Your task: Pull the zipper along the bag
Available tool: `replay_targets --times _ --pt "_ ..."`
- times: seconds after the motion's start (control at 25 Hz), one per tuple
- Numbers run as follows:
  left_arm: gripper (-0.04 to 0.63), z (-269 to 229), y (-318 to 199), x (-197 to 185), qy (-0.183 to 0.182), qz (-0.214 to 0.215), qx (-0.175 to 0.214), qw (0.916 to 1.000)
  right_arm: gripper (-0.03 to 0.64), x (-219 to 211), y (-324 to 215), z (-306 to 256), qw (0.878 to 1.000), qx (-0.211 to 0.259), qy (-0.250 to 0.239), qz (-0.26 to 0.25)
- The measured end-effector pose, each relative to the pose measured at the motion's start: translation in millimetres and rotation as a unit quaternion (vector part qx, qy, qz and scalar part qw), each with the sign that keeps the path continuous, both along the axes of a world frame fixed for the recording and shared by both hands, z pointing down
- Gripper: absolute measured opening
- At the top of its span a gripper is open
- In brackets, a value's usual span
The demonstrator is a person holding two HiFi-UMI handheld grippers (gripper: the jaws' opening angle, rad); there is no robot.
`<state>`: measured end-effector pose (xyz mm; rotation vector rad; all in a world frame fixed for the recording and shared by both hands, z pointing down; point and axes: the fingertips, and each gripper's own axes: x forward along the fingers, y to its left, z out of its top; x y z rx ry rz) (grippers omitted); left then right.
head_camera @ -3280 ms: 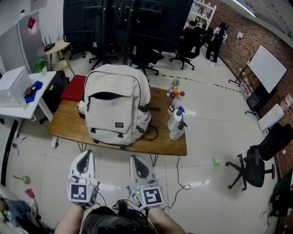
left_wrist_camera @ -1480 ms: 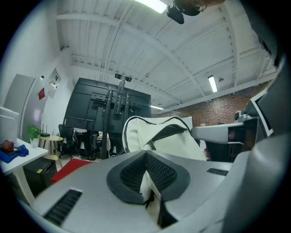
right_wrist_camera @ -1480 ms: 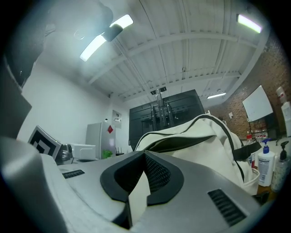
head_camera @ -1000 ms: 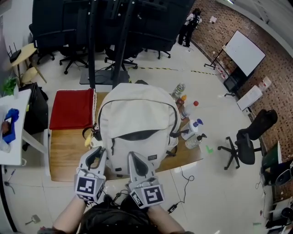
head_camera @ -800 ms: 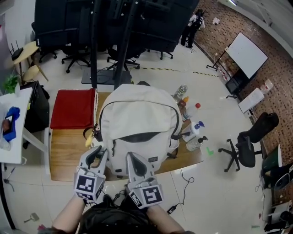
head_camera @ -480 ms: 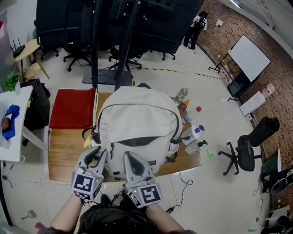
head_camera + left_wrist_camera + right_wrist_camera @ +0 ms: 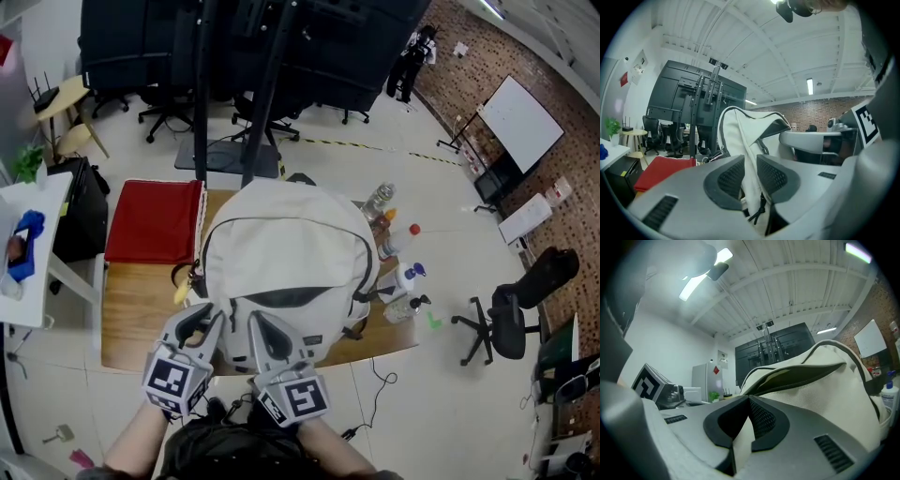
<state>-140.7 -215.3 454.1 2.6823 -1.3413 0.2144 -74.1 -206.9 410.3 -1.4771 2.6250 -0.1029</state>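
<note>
head view: high, steeply down | gripper views: low, level, close up | shared: backpack (image 7: 286, 253) (all three)

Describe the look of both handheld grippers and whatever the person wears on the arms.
The left gripper and right gripper match: light grey moulded bodies, each with two tapering jaws lined with dark grey dimpled pads. Each carries a white cube printed with black square markers. The forearms show no sleeves.

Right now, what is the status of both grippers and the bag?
Left gripper just opened wider, backpack side between its jaws. Right gripper shut. Front pocket gapes open. Bottles beside it, not blocking.
</note>
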Motion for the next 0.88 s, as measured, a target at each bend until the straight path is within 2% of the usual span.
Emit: replay_targets --times 0.4,0.56,0.64,0.76,0.88 --pt "0.123 -5.0 2.1 2.3 0.019 0.018 -0.018 0.9995 0.000 0.3 -2.4 1.5 1.000 -0.002 -0.007 0.000" --pt "0.198 -9.3 2.1 2.0 0.037 0.032 -0.030 0.9983 0.000 1.3 -2.1 1.3 1.000 -0.004 -0.008 0.000" --pt "0.275 -10.8 3.6 3.9 0.032 0.045 -0.030 0.9980 0.000 2.0 -2.4 0.5 1.000 -0.004 -0.009 0.001" --pt "0.275 -8.7 4.0 8.4 0.015 0.054 -0.027 0.9981 0.000 3.6 -2.8 -0.7 1.000 -0.003 -0.009 0.002" --pt "0.275 -5.7 1.0 9.9 0.014 0.050 -0.028 0.9983 0.000 3.1 -2.9 0.3 1.000 -0.003 -0.008 0.001"
